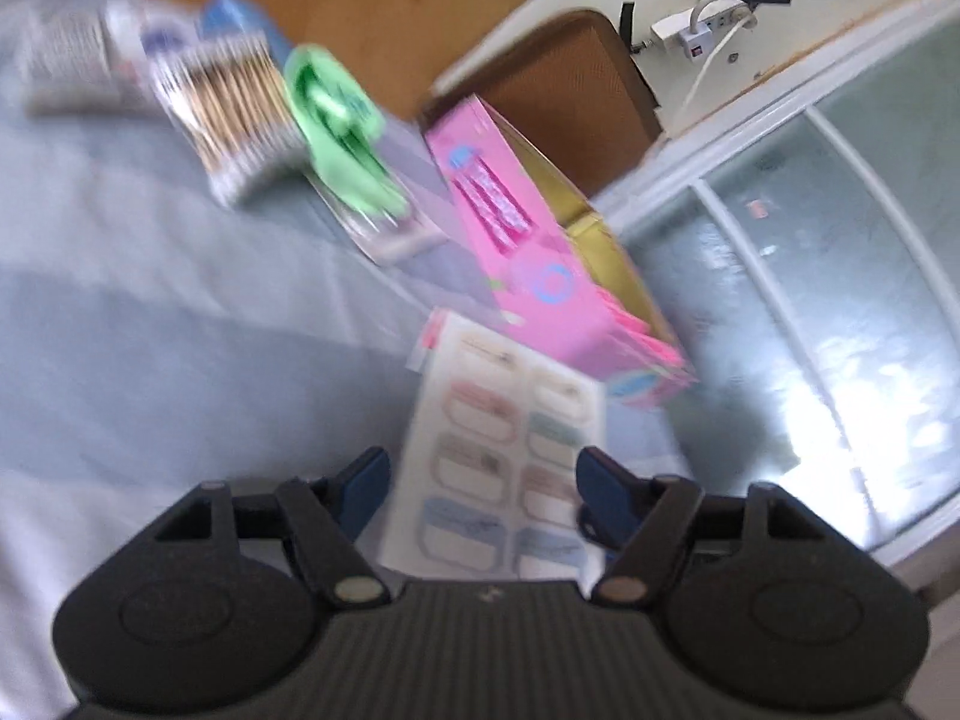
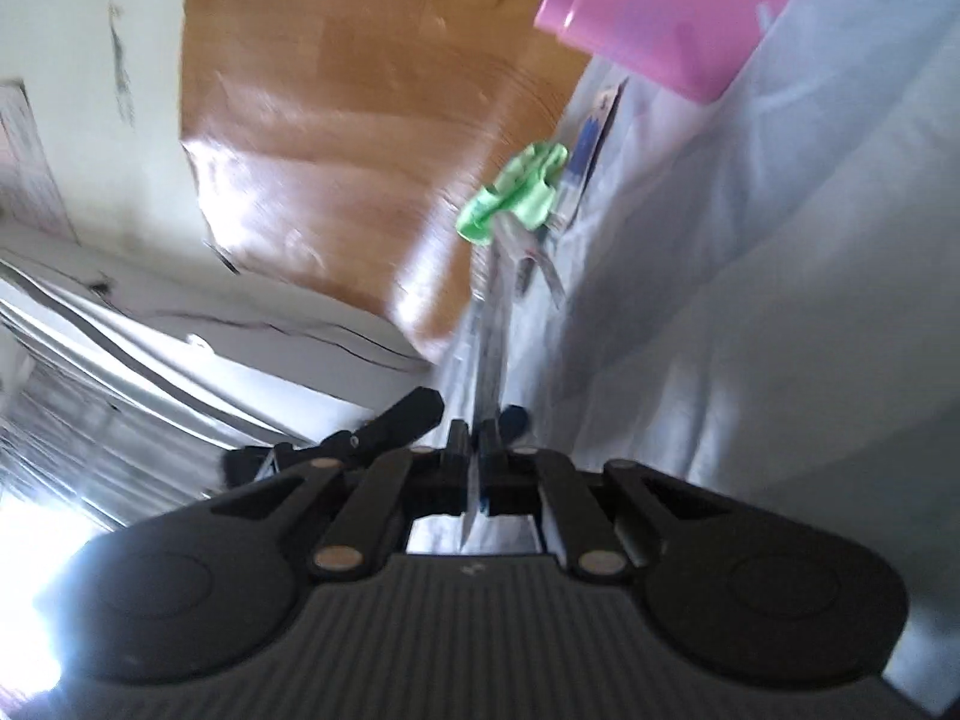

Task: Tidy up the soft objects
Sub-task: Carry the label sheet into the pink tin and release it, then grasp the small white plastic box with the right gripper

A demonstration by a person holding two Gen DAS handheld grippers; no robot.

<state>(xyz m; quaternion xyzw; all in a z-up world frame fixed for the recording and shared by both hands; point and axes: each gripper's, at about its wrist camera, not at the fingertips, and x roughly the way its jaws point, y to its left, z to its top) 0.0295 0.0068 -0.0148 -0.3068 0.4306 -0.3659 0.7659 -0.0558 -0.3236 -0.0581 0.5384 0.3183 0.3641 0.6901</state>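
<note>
On the pale blue bed sheet (image 1: pixel 120 312), a pack of cotton swabs (image 1: pixel 234 114) lies at eleven o'clock, a green item in a clear packet (image 1: pixel 342 138) just right of it, then a pink box (image 1: pixel 522 240) at one o'clock. The left gripper (image 1: pixel 480 480) stands released, a sticker sheet (image 1: pixel 498 468) below and between its fingers. The right gripper (image 2: pixel 477 438) is clenched on a thin clear packet (image 2: pixel 489 348), seen edge-on, running toward twelve o'clock.

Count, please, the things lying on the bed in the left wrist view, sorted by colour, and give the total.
Pink: 1, the open box
Green: 1, the soft item in clear packaging
Tan and white: 1, the pack of cotton swabs
Pale with pastel labels: 1, the sticker sheet
White and blue, blurred: 1, the packet at far left
Total: 5
</note>
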